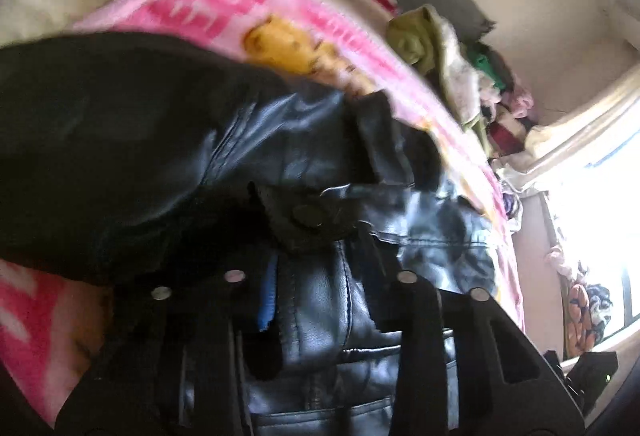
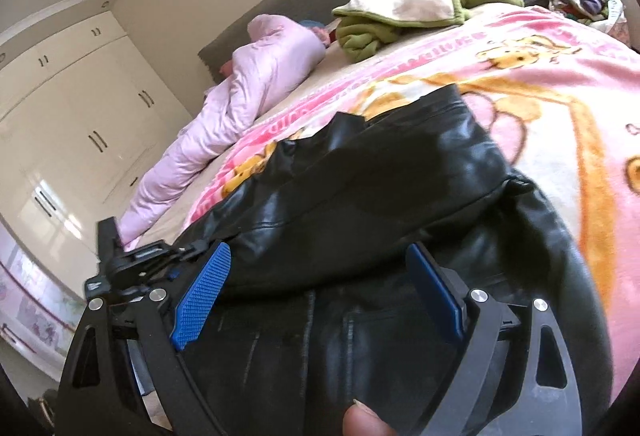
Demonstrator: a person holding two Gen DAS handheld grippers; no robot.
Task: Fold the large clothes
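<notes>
Black leather jacket point(image 2: 360, 176) sprawled on pink blanket point(image 2: 560, 84), bed. Heavy, limp, slick; grab seams, hem. Left claw point(image 1: 316, 300) pinching jacket fold. Right claw point(image 2: 320, 300) wide, empty, over jacket.

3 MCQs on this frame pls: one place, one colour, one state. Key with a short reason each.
1. The jacket lies on:
A. a wooden floor
B. a pink blanket
C. a chair

2. The right gripper has pads coloured:
A. blue
B. red
C. white

3. The right gripper is:
A. shut on a green towel
B. shut with nothing in it
C. open over the jacket

Key: B, the black leather spreads across the pink cartoon-print blanket; A, both pads show blue in the right wrist view; C, its pads stand wide apart with the jacket below them, neither pressing on it.
</notes>
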